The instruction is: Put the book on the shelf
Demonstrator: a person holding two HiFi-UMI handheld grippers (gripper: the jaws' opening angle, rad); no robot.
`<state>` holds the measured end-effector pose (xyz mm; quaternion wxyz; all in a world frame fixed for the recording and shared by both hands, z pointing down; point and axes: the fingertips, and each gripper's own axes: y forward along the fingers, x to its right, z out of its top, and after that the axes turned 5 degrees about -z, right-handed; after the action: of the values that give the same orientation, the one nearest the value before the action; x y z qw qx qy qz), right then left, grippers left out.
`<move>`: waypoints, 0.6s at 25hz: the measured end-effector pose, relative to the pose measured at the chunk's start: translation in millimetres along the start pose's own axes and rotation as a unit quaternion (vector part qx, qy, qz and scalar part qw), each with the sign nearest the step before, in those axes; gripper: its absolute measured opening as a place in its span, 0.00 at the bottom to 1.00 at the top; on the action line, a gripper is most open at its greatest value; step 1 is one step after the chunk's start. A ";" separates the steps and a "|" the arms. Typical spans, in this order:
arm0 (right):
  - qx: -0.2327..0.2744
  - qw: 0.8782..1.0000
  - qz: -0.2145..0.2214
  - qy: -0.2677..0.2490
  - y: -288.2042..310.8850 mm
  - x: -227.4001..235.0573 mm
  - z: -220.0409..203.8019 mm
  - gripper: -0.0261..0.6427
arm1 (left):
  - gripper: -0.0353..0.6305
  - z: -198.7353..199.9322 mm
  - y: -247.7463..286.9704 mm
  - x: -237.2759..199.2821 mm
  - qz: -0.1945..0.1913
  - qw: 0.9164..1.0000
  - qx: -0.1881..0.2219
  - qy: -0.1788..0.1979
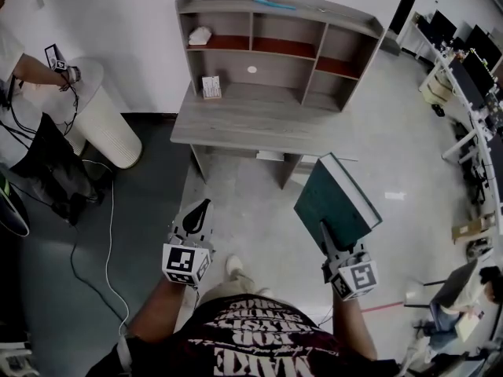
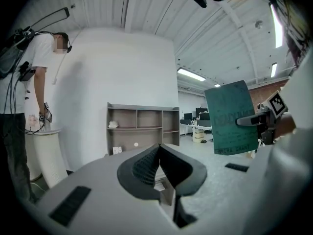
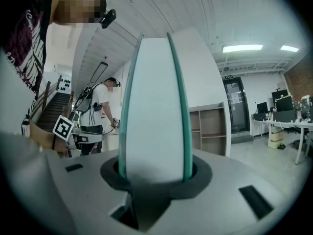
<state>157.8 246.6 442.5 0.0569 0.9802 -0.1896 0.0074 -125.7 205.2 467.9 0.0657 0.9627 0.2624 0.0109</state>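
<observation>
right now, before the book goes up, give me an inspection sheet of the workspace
surface: desk, with the shelf unit standing along its back
job's things: book not yet on the shelf, held in the air at right
clutter: white lump in the upper left compartment; small white item on the desk below it; teal strip on the shelf top
grippers: left gripper jaws together, empty; right gripper shut on the book
cables: cables across the floor at left
surroundings: person at a round white stand; office desks at right
</observation>
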 end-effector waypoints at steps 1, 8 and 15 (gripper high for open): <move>-0.004 1.000 0.000 -0.001 3.5 0.9 -1.6 0.28 | 0.06 -1.8 4.2 -2.7 -0.001 1.000 -0.001 -0.002; -0.006 1.000 0.012 0.002 35.2 1.5 2.6 0.28 | 0.06 -5.2 36.2 -16.9 -0.014 1.000 -0.003 -0.007; -0.014 1.000 0.010 -0.011 70.3 0.7 5.0 0.28 | 0.06 -3.5 59.8 -37.1 -0.020 1.000 0.001 -0.018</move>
<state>132.3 180.9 445.2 0.0689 0.9773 -0.2001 -0.0054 -127.7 135.8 479.8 0.0699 0.9574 0.2802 -0.0079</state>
